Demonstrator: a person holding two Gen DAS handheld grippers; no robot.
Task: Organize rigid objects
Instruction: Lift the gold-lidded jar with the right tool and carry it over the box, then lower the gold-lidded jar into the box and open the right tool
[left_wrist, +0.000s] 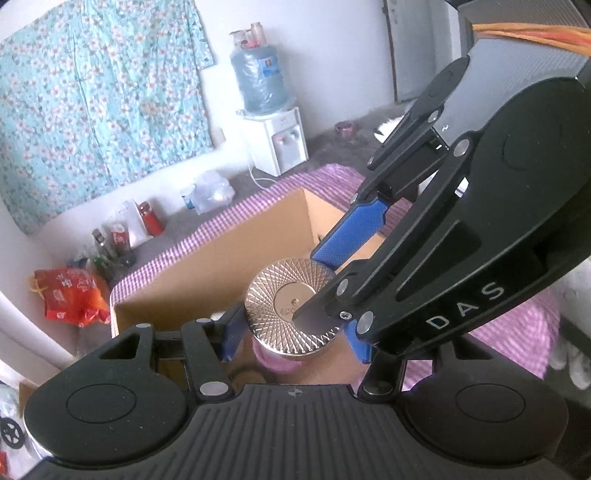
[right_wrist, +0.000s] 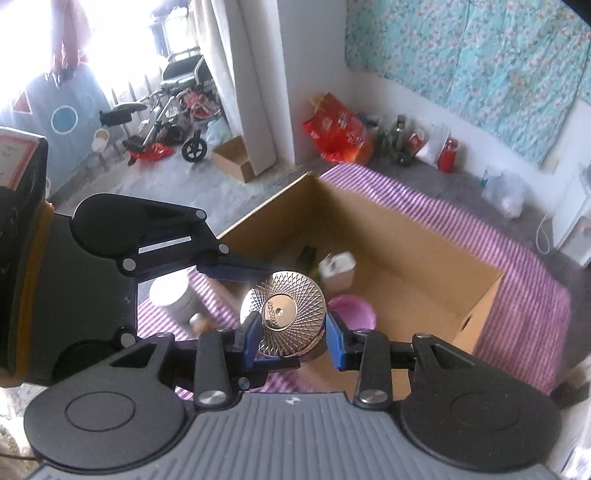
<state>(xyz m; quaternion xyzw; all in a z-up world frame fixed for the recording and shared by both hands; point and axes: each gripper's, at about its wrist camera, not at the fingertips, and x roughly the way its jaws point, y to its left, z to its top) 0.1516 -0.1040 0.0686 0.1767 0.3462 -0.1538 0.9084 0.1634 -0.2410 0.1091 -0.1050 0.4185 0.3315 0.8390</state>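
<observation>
Left wrist view: the left gripper (left_wrist: 291, 338) clamps the jar (left_wrist: 291, 310) below its metal lid, steadying it near the box (left_wrist: 207, 266).

Right wrist view: the right gripper (right_wrist: 291, 338) pinches the lid's rim, 2 grips sharing 1 jar, probably for carrying into the box.

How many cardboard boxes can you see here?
2: a large open box on the purple striped cloth, and a small one beside the white curtain. More may be hidden.
</observation>
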